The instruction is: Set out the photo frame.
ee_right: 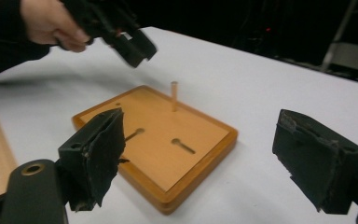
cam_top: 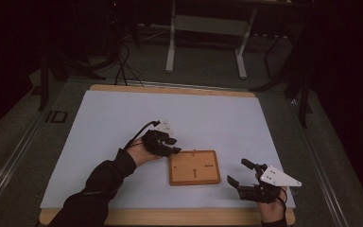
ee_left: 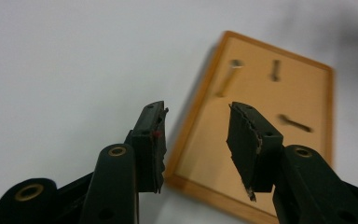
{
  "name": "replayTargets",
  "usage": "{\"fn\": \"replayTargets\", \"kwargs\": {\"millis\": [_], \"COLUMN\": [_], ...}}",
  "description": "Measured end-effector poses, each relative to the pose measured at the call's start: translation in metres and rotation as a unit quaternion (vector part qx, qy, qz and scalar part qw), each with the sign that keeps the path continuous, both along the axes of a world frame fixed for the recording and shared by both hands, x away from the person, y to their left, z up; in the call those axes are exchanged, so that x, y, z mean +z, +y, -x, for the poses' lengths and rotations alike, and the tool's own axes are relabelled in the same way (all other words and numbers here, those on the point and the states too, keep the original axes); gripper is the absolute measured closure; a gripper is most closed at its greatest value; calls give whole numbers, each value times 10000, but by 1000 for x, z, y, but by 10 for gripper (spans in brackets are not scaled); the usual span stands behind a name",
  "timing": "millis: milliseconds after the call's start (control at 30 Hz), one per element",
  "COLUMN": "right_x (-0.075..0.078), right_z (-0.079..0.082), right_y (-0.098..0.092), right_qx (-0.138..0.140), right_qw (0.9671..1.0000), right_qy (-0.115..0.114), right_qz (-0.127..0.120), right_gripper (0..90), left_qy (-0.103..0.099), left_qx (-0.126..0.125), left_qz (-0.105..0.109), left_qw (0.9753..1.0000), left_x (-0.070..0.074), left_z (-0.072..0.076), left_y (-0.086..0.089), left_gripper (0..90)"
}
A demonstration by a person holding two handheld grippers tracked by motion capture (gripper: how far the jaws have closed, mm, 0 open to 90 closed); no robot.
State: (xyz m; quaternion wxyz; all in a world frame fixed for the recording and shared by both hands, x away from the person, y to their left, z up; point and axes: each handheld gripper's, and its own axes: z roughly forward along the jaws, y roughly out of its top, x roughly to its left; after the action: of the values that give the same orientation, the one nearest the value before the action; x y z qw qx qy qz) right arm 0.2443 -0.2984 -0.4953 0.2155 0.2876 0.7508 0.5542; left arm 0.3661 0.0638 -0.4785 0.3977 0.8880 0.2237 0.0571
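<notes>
A small wooden board [cam_top: 194,167] with a raised rim lies on the white sheet near the front. It has dark slots and one thin upright wooden peg [ee_right: 174,95] near its far edge. My left gripper [cam_top: 171,145] hovers open just off the board's top-left corner, nothing between its jaws. The board [ee_left: 265,135] and its peg [ee_left: 228,78] lie ahead of those jaws. My right gripper [cam_top: 239,173] stands wide open just right of the board [ee_right: 158,140], holding nothing. The left gripper [ee_right: 137,46] hangs above the board's far side.
The white sheet [cam_top: 123,123] covers a wooden tabletop [cam_top: 170,216]. Beyond the table stand a white frame [cam_top: 208,33] and dark cables [cam_top: 123,61] on the floor.
</notes>
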Motion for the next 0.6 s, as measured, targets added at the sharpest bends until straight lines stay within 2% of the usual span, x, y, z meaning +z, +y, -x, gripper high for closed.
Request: {"fn": "replayTargets", "kwargs": {"millis": [33, 67, 133, 300, 333, 400, 467, 600], "right_x": [1, 1, 2, 3, 3, 2, 2, 1], "right_z": [0, 1, 1, 1, 1, 1, 1, 0], "right_y": [0, 0, 0, 2, 2, 4, 4, 8], "right_qx": [17, -25, -27, 2, 54, 33, 86, 143], "right_qw": [10000, 10000, 10000, 9999, 9999, 9998, 9996, 9992], "right_qy": [-9, -62, -79, -127, -94, -173, -230, -251], "right_qz": [-21, -25, -41, 25, 6, 127, 143, 270], "right_gripper": [164, 165, 165, 165, 165, 163, 156, 150], "left_qy": [0, -41, -52, -159, -175, -215, -218, -255], "left_qx": [0, -126, -181, -286, -307, -343, -347, -231], "left_qz": [0, 79, 184, 263, 260, 233, 198, 179], "left_qw": [10000, 9999, 9997, 9991, 9990, 9989, 9990, 9992], "left_x": [0, 0, 0, -5, -6, -9, -11, -16], "left_z": [0, 5, 8, 16, 17, 17, 16, 10], "left_y": [0, -5, -8, -19, -21, -25, -28, -35], "left_gripper": [569, 569, 569, 569, 569, 569, 569, 571]}}
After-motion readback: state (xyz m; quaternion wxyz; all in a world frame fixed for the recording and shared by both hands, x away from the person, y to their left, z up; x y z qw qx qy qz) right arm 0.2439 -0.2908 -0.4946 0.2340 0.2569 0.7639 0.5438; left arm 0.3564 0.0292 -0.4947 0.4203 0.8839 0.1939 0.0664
